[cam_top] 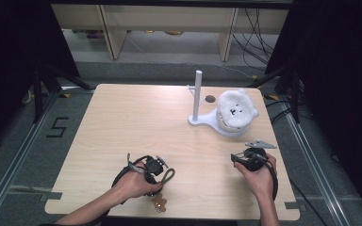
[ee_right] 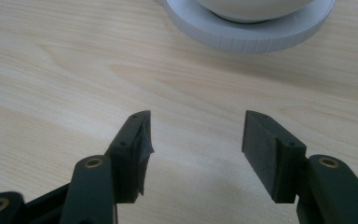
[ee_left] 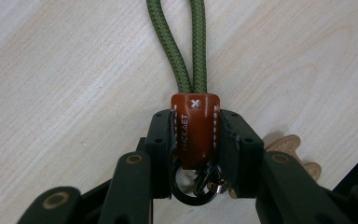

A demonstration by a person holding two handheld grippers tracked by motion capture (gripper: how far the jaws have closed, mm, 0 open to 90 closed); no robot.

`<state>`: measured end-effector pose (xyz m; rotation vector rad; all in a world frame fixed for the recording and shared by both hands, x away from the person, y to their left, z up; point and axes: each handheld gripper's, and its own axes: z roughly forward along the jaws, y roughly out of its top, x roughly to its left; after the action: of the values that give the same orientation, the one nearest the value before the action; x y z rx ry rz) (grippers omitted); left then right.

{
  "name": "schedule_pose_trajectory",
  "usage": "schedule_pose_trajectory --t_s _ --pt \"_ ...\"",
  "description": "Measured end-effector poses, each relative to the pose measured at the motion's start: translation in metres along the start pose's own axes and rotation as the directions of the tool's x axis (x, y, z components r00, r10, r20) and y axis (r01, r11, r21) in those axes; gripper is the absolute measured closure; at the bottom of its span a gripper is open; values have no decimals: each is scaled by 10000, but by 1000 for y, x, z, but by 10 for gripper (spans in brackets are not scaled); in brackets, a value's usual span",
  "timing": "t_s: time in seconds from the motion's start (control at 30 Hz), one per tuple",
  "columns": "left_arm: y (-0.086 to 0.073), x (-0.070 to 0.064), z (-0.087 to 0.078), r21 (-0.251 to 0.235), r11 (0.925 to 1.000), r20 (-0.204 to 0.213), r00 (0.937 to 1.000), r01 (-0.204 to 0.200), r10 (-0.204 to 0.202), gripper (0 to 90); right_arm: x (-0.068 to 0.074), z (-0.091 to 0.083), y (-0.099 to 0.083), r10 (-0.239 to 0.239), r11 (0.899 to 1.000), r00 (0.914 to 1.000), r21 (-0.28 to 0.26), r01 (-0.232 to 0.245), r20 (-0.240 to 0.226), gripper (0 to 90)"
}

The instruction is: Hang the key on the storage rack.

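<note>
Keychain [ee_left: 195, 133] at table's [cam_top: 136, 122] near edge, brown leather tab clamped in left gripper [ee_left: 196, 140], green cord loop [ee_left: 182, 46] lying fwd on wood, right gripper [ee_right: 196, 140] w/ jaws apart over bare tabletop, white stand [cam_top: 202, 120] w/ plush toy [cam_top: 235, 109] beyond.

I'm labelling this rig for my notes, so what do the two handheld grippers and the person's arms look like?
Both the left gripper and the right gripper have matte black two-jaw linkages with brass-coloured pivot rivets. Black cables trail from each. The right one carries a grey three-cornered plate. The forearms are bare, with no sleeves.
</note>
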<state>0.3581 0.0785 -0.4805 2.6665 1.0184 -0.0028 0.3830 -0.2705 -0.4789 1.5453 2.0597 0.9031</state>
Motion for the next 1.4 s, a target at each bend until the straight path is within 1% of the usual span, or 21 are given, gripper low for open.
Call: schedule_pose_trajectory --t_s 0.1,0.37,0.4,0.43,0.53,0.57,0.6,0.7,0.83,0.87,0.9,0.93,0.97,1.0,1.13,1.17,1.2,1.27,1.33,1.37,1.4 --pt "-4 2 -1 -151 9996 74 9996 -259 260 671 0 0 0 -1 10000 10000 9 2 -48 435" --pt "-16 6 -1 -1090 9939 447 9988 -150 199 680 -1 2 -1 21 10000 10000 -77 -22 -60 435" --pt "-18 8 -2 -1153 9926 436 9981 -381 434 680 -1 2 -1 -22 10000 10000 -64 22 -43 435" --pt "-21 5 0 -1651 9862 591 9982 157 -60 681 0 1 -2 83 10000 10000 -37 -83 -22 435" --pt "-26 8 0 -1951 9807 702 9975 134 3 681 0 2 -2 80 10000 10000 -32 -80 -17 435" --pt "-27 10 0 -2091 9779 631 9979 -12 147 682 -1 3 -3 -205 9997 9997 -146 207 89 436" --pt "-29 11 -1 -2172 9761 607 9980 -51 187 681 0 2 -3 73 10000 9999 -53 -73 -74 436" --pt "-34 14 0 -2498 9680 714 9966 -227 418 681 1 5 -3 14 9999 10000 -172 -14 14 436" --pt "-42 17 -1 -3091 9503 810 9947 -358 638 682 2 4 -4 40 9998 10000 -177 -41 -59 437" --pt "-45 18 -1 -3418 9393 842 9945 -293 617 681 2 6 -4 100 9996 9999 -270 -103 -137 436" --pt "-48 20 -2 -3487 9363 837 9937 -413 750 682 3 5 -5 124 9997 9999 -207 -125 -33 436" --pt "-50 17 1 -4143 9096 1171 9929 312 193 682 2 5 -5 101 9997 9999 -212 -102 -78 436" --pt "-52 17 0 -4431 8957 1245 9920 378 197 681 3 6 -5 110 9997 9999 -209 -113 -114 436" --pt "-55 18 1 -4852 8730 1368 9904 494 200 681 3 6 -5 141 9995 9997 -289 -146 -179 436" --pt "-63 22 2 -5636 8249 1219 9921 437 307 681 4 8 -6 100 9988 9999 -478 -106 -126 438" --pt "-65 23 2 -5904 8055 1254 9916 501 303 681 4 8 -7 76 9987 9999 -501 -82 -123 438" --pt "-67 23 2 -6008 7978 1246 9917 497 321 681 4 8 -7 88 9984 9998 -557 -98 -183 439" --pt "-70 25 1 -6318 7735 1272 9911 509 387 682 6 7 -8 102 9985 9999 -537 -105 -57 439" --pt "-71 24 2 -6729 7359 1368 9903 756 234 682 6 9 -8 112 9980 9998 -616 -122 -163 440" --pt "-72 25 0 -6748 7350 1309 9909 665 306 682 7 8 -9 123 9982 9999 -586 -129 -108 440" --pt "-73 25 0 -6886 7216 1309 9910 713 270 682 7 9 -9 93 9980 9999 -624 -100 -113 440"
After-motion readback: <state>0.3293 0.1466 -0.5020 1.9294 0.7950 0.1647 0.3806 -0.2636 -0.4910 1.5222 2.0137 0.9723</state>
